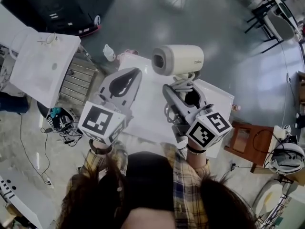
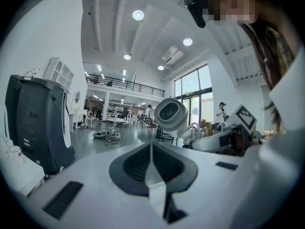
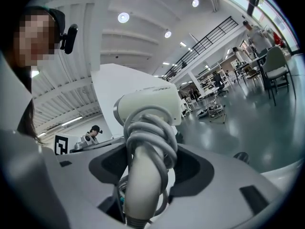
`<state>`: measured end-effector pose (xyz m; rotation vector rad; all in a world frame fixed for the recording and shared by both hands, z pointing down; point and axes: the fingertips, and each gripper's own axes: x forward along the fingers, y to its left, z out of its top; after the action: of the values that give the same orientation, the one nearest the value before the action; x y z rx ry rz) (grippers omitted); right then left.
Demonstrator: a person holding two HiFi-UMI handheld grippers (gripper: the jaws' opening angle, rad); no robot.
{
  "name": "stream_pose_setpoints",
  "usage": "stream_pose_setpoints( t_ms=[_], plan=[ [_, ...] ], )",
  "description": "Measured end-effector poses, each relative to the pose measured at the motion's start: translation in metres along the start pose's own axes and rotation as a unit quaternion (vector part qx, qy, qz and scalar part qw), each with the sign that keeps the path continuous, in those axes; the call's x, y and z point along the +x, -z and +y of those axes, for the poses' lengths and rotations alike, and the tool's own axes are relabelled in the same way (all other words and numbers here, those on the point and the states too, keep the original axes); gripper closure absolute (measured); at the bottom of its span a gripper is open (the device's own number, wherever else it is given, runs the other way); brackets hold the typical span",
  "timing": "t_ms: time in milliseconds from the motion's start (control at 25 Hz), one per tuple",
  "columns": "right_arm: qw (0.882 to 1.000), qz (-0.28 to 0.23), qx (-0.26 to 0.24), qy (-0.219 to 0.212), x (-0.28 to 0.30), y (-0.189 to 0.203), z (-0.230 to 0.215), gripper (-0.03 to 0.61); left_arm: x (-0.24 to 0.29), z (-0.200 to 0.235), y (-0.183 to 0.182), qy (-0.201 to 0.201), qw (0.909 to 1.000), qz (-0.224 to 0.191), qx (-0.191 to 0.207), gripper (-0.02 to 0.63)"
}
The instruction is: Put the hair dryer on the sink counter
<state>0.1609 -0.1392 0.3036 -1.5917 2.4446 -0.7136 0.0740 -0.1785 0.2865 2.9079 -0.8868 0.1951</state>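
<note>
The cream hair dryer (image 1: 178, 58) is carried in the air with its barrel on top and its grey cord coiled round the handle. My right gripper (image 1: 182, 90) is shut on that handle, and in the right gripper view the hair dryer (image 3: 150, 106) rises straight out of my right gripper (image 3: 145, 173). My left gripper (image 1: 134, 75) is beside it on the left, shut and holding nothing. The left gripper view shows my left gripper (image 2: 151, 147) with its tips touching and the hair dryer (image 2: 171, 116) off to the right. The white sink counter (image 1: 28, 82) lies to the far left, below both grippers.
A white table (image 1: 147, 116) lies under both grippers. A dark machine (image 1: 57, 4) stands behind the sink at the top left. A metal grate (image 1: 78, 82) and floor cables (image 1: 62, 120) flank the counter. A brown wooden stand (image 1: 245, 140) is at the right.
</note>
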Motion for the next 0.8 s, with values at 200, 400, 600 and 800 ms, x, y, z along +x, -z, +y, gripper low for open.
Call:
stream_pose_setpoints(
  t_ms=[200, 400, 600, 800],
  plan=[
    [1.000, 0.003, 0.004, 0.001, 0.017, 0.002, 0.001, 0.298, 0.005, 0.016, 0.004, 0.007, 0.9999, 0.003, 0.013, 0.588],
    [1.000, 0.008, 0.003, 0.014, 0.025, 0.002, -0.003, 0.298, 0.013, 0.023, 0.010, 0.017, 0.9997, 0.013, 0.008, 0.588],
    [1.000, 0.021, -0.011, 0.020, 0.032, 0.003, -0.010, 0.298, 0.016, 0.028, 0.021, 0.017, 0.9996, 0.022, -0.002, 0.588],
    [0.999, 0.037, -0.022, 0.016, 0.040, 0.004, -0.013, 0.298, 0.012, 0.035, 0.029, 0.004, 0.9995, 0.027, -0.013, 0.588]
  ],
)
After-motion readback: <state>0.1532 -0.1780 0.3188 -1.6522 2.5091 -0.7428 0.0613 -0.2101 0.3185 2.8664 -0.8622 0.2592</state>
